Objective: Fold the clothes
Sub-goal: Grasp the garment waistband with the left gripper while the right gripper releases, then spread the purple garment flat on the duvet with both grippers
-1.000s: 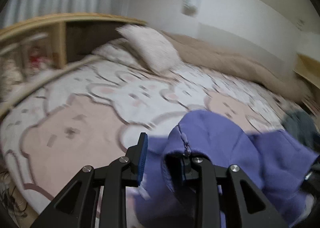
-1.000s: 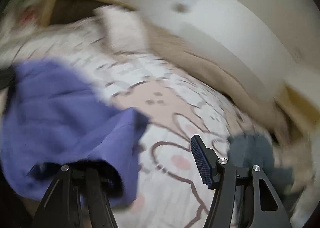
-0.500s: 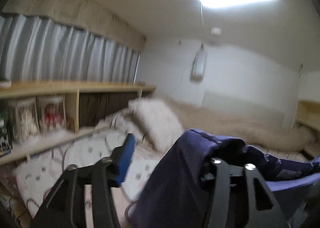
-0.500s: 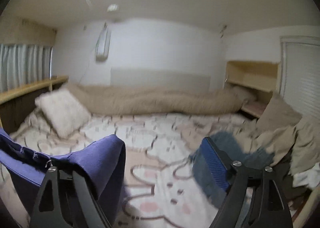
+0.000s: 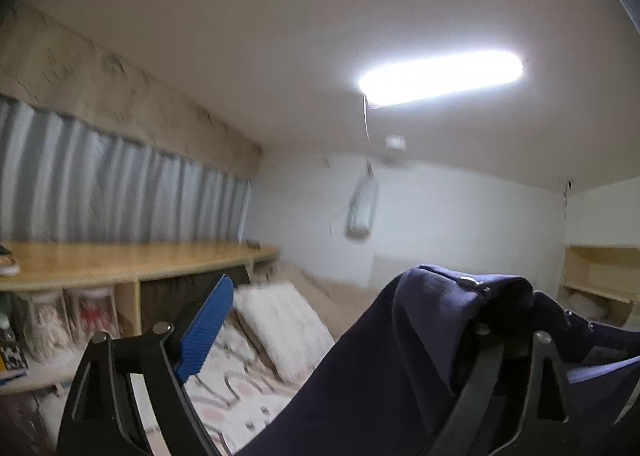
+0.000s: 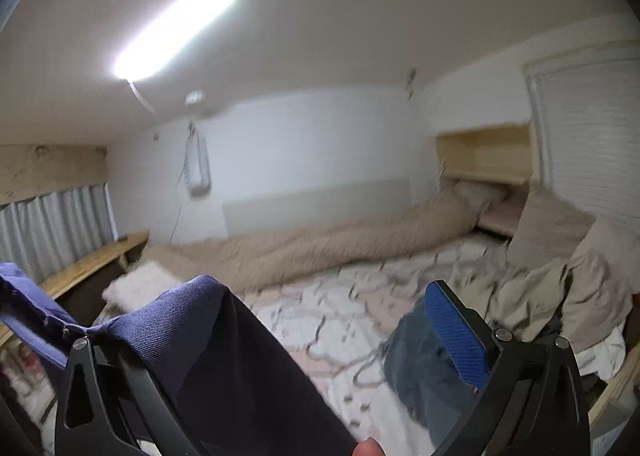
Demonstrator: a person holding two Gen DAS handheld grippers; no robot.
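**Purple garment hanging on both grippers, above the bed**

Left wrist view: your left gripper (image 5: 352,320) is standing wide, the purple garment (image 5: 384,380) draping over its right finger, hiding it. Behind: white pillow (image 5: 282,328), wooden shelf (image 5: 128,262), grey curtain (image 5: 100,192), ceiling light (image 5: 440,77).

Right wrist view: your right gripper (image 6: 332,320) is spread wide; the garment (image 6: 224,352) is covering its left finger. Tan duvet (image 6: 320,244) and a grey-blue cloth (image 6: 424,364) are lying on the patterned bedsheet (image 6: 344,312) beyond.
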